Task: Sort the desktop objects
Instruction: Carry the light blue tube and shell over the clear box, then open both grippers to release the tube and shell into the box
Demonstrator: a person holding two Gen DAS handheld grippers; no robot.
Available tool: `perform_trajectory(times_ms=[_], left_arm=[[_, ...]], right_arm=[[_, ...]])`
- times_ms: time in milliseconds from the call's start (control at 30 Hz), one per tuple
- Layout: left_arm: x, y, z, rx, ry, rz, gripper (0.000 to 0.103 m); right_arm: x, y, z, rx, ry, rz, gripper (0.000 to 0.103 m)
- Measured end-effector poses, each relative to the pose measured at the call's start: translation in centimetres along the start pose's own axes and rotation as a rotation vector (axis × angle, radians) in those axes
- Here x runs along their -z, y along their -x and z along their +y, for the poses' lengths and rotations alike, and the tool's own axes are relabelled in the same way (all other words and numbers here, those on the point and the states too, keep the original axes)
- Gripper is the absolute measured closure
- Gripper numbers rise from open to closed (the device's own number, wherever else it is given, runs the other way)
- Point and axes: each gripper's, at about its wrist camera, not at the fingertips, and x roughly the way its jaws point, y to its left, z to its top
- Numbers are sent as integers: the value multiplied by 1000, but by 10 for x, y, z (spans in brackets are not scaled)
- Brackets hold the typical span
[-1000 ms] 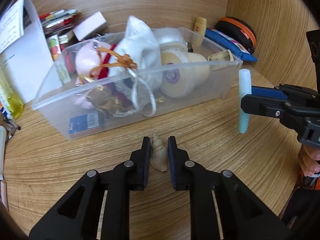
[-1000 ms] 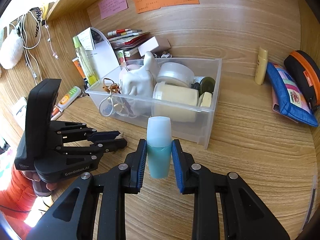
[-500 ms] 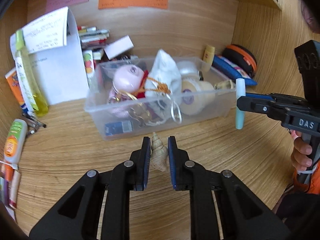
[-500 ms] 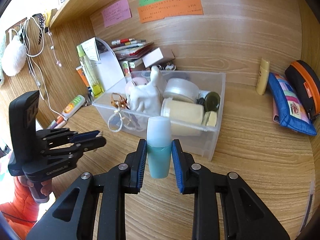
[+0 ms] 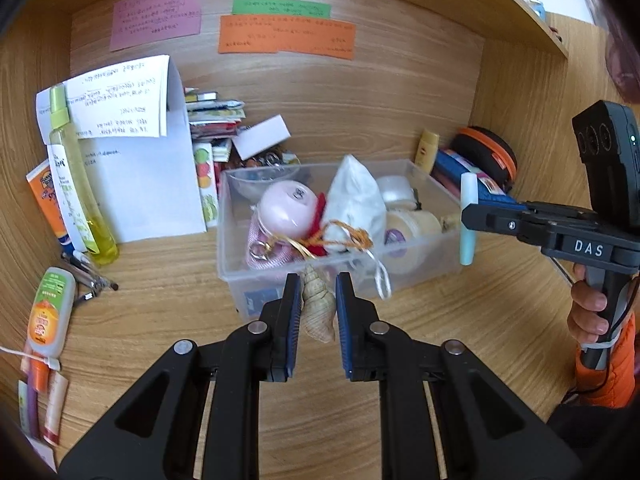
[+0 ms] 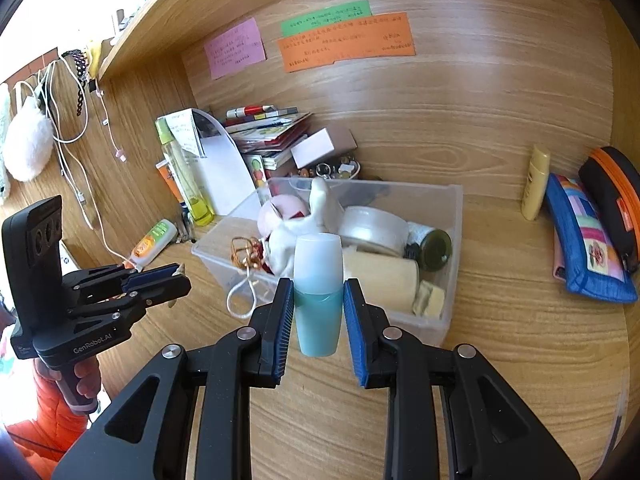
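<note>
Your left hand-held gripper [image 5: 318,312] is clamped on a spiral seashell [image 5: 316,308], tip pointing up and away, held clear of the worktop [image 5: 160,292] just short of the clear plastic bin [image 5: 240,280]. Your right hand-held gripper [image 6: 318,312] is clamped on a teal roll-on bottle [image 6: 319,300], upright, pads on the teal body below the white cap, also off the worktop and near the bin's front wall. Both items look held high so they can clear the rim; probably both go into the bin, which is already crowded with a white pouch [image 5: 352,200], a pink round case [image 5: 286,210] and tape rolls, so free space is tight. Left view shows the bottle side-on in the other gripper at far right, plus the yellow spray bottle [image 5: 76,200] and tubes at far left. Right view alone shows the green jar [image 6: 434,250] in the bin's right end, the blue pouch [image 6: 588,248] and the cables hanging on the left wall.
</note>
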Motion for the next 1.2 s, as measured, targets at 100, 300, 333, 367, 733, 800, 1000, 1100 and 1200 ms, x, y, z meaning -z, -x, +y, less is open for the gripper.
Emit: perform_trajectory(times_ms=[100, 300, 333, 367, 733, 800, 1000, 1100, 1200], left_arm=[[-7, -1, 6, -6, 5, -14, 87], [-20, -5, 13, -2, 2, -37, 87], [-21, -6, 14, 0, 1, -39, 87], [-22, -8, 15, 3, 0, -39, 87], [-31, -27, 23, 11, -1, -27, 87], [-31, -32, 27, 10, 5, -17, 87], [-28, -47, 32, 15, 11, 15, 87], [-26, -54, 33, 11, 12, 27, 87], [-26, -58, 34, 2, 13, 37, 87]], right_arm=[[-7, -5, 2, -7, 7, -4, 80], [-21, -12, 5, 3, 29, -6, 80], [-23, -13, 6, 5, 33, -6, 80], [-25, -14, 6, 6, 34, -6, 80], [-34, -39, 11, 20, 63, 26, 80], [-34, -45, 12, 25, 69, 35, 80], [-32, -61, 11, 36, 80, 68, 80], [-30, -65, 12, 58, 97, 69, 80], [-28, -68, 11, 66, 103, 75, 80]])
